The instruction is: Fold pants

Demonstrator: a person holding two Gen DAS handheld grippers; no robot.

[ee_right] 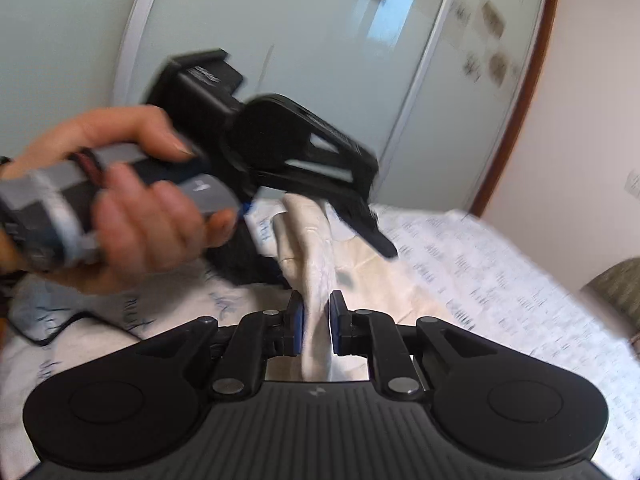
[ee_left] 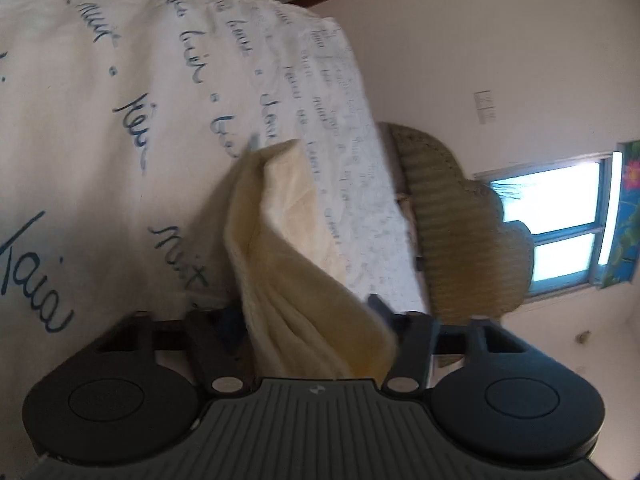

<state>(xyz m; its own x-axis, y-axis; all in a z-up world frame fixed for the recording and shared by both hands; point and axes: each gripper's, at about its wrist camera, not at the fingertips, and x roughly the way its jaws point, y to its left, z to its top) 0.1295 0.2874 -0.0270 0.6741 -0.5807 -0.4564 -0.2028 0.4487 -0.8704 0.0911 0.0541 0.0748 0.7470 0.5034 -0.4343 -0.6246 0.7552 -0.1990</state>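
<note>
Right hand-held gripper [ee_right: 316, 330] clamped on a bunched fold of the cream pants [ee_right: 316, 240], pads pressing the cloth from both sides. Left hand-held gripper [ee_left: 308, 316] part-way closed around another stretch of the same pants [ee_left: 304, 280]; cloth fills the gap, but blur hides whether the pads actually press it, so grip there uncertain. Pants lifted partly off the bed sheet [ee_right: 480, 248], white with blue script, the rest trailing on it. Left hand [ee_right: 132, 208] visible around the handle in the right wrist view.

For a clean fold: confirm the left grip before any lift. Keep both grips level and apart enough to tension the cloth. Lay down slowly, edges matched, no dragging of the sheet. Likely risk: cloth slipping from the looser left side.
</note>
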